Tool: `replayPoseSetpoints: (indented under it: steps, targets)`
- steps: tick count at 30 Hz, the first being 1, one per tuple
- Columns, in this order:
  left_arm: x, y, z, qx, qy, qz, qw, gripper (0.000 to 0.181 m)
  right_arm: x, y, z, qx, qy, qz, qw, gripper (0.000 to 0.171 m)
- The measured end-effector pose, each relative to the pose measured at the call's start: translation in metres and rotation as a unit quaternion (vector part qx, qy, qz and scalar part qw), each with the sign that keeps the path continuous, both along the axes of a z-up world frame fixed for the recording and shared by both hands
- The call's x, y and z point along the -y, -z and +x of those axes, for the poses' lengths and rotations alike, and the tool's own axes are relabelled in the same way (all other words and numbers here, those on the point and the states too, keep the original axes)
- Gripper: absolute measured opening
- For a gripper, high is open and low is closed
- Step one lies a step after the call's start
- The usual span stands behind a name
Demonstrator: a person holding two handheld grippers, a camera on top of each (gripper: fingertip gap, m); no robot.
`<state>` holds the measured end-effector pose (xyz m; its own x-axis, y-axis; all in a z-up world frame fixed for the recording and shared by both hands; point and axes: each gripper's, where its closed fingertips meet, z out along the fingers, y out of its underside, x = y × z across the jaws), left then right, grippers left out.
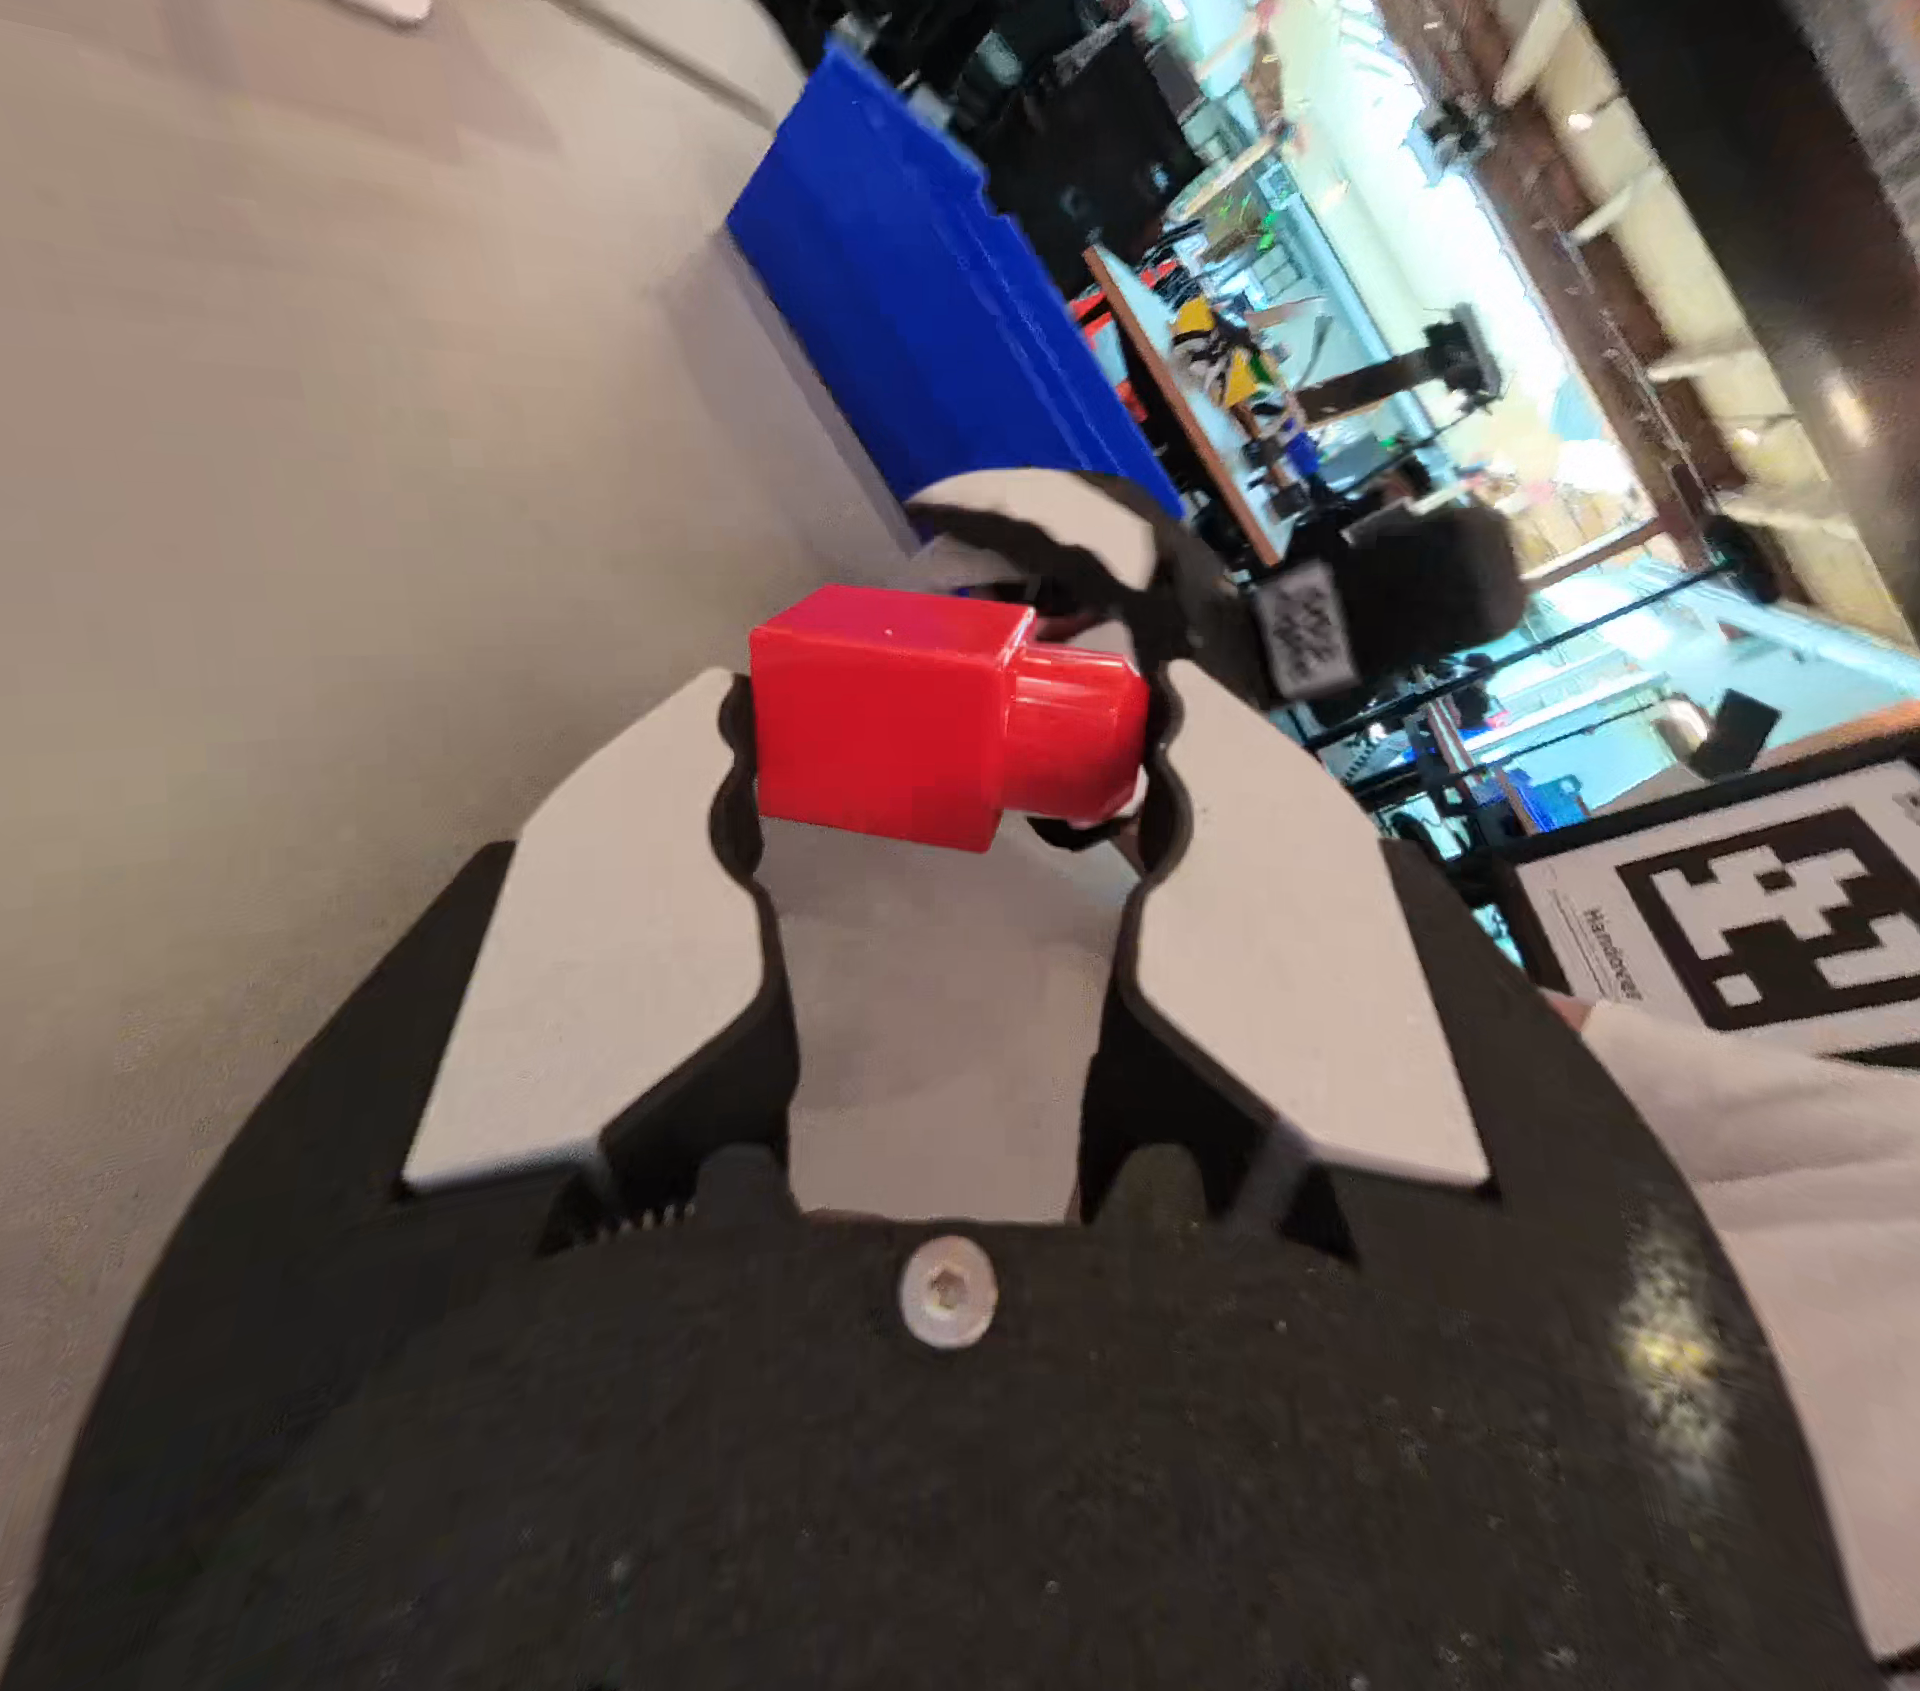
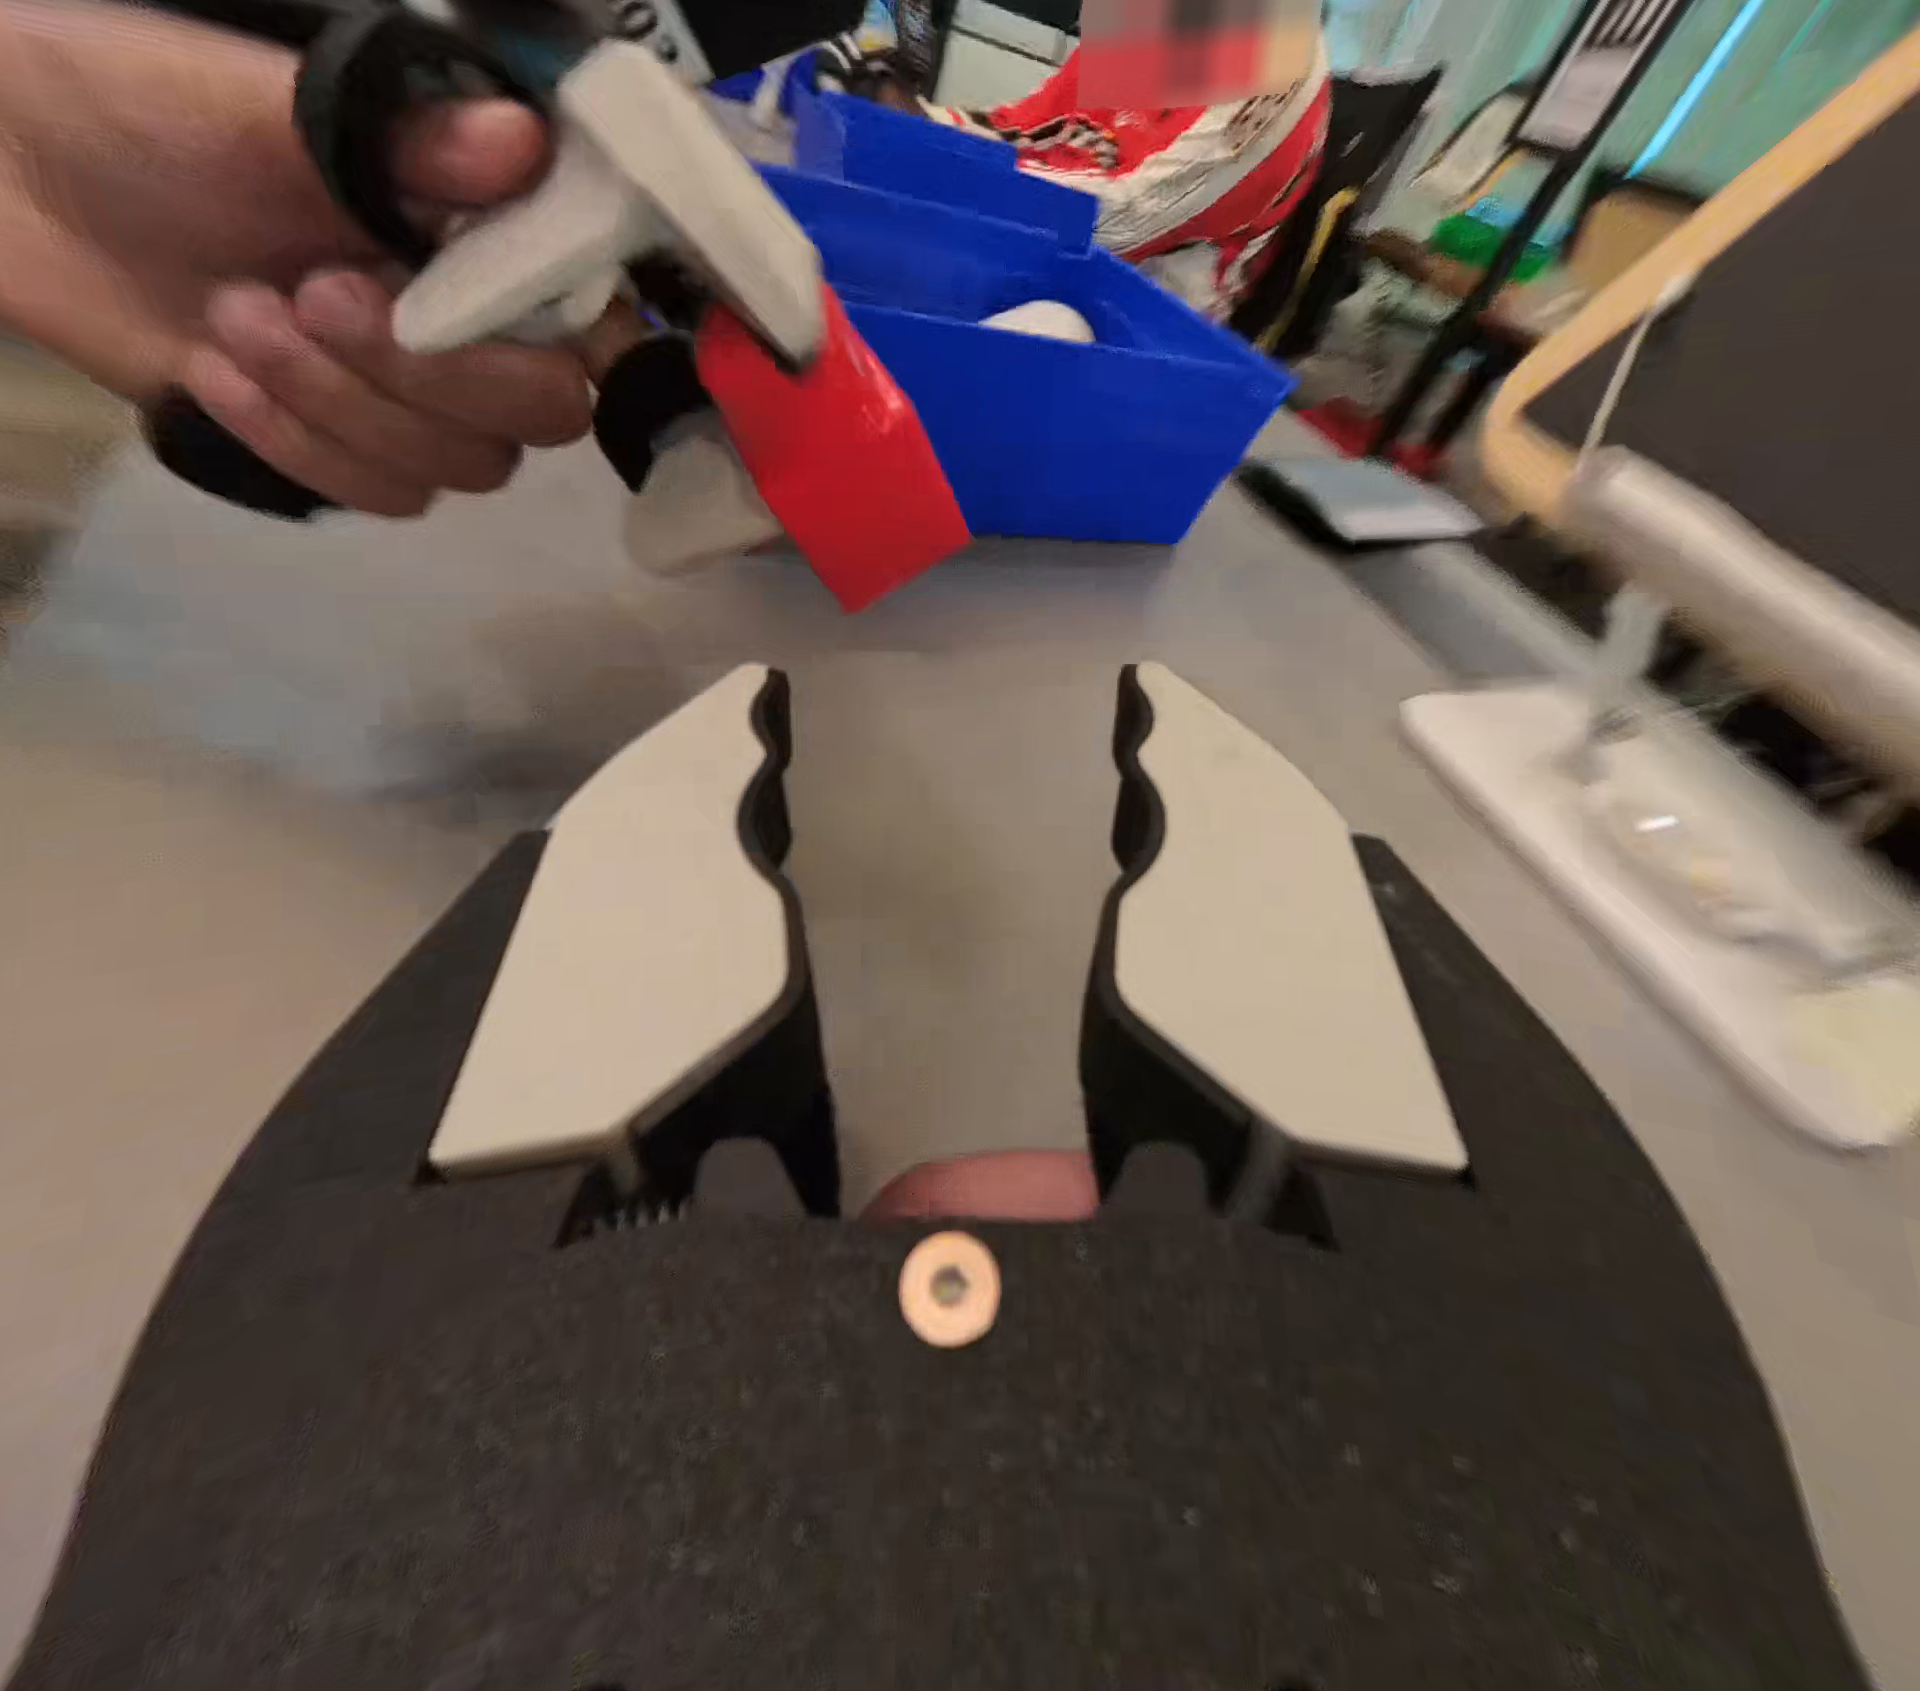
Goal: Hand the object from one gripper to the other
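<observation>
While left tongs (image 1: 940,732) clamp the red block (image 1: 914,722), right tongs (image 2: 951,706) gape empty, blue bin (image 2: 1070,436) beyond.

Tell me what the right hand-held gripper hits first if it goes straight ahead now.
Probably the red block held in the left hand-held gripper; it hangs just ahead of the open right hand-held gripper, with the blue bin behind. Depth is unclear.

Bright window daylight, motion blur, fisheye-warped edges
</observation>
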<state>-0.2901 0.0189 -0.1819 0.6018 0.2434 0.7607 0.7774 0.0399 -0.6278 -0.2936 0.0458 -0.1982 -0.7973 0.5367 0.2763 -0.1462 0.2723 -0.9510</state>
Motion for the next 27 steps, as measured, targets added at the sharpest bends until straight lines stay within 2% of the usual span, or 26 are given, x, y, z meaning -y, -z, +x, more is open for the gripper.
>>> replayPoseSetpoints:
  steps: [2, 4, 9, 11, 18, 21, 24, 26, 27]
  targets:
    - [0.000, 0.011, 0.001, 0.021, -0.012, -0.041, 0.999, 0.071, 0.009, -0.010, 0.010, -0.097, 0.021, 0.036, 0.994, 0.054]
    - [-0.003, 0.017, 0.007, 0.028, -0.010, -0.070, 0.997, 0.071, 0.021, -0.013, 0.021, -0.147, 0.015, 0.058, 0.987, 0.050]
    - [-0.014, 0.026, 0.022, 0.032, 0.013, -0.101, 0.994, 0.071, 0.034, -0.010, 0.032, -0.144, -0.011, 0.057, 0.988, 0.041]
    - [-0.020, 0.026, 0.028, 0.037, 0.026, -0.090, 0.995, 0.071, 0.034, -0.007, 0.033, -0.134, -0.023, 0.058, 0.989, 0.032]
    - [-0.020, 0.026, 0.030, -0.001, 0.051, -0.098, 0.994, 0.070, 0.031, -0.008, 0.033, -0.124, -0.031, 0.055, 0.990, 0.032]
    - [-0.017, 0.007, 0.025, -0.031, 0.059, -0.044, 0.997, 0.078, 0.020, -0.011, 0.025, -0.085, -0.026, 0.019, 0.996, 0.032]
    - [-0.006, -0.018, 0.012, -0.068, 0.037, 0.022, 0.997, 0.077, 0.006, -0.024, 0.019, 0.023, -0.052, -0.095, 0.994, 0.031]
    - [-0.002, -0.023, 0.008, -0.114, 0.032, 0.026, 0.993, 0.076, -0.004, -0.042, 0.017, 0.107, -0.089, -0.204, 0.969, 0.031]
    - [-0.001, -0.021, 0.007, -0.135, 0.030, 0.019, 0.990, 0.076, -0.009, -0.053, 0.018, 0.147, -0.114, -0.268, 0.945, 0.032]
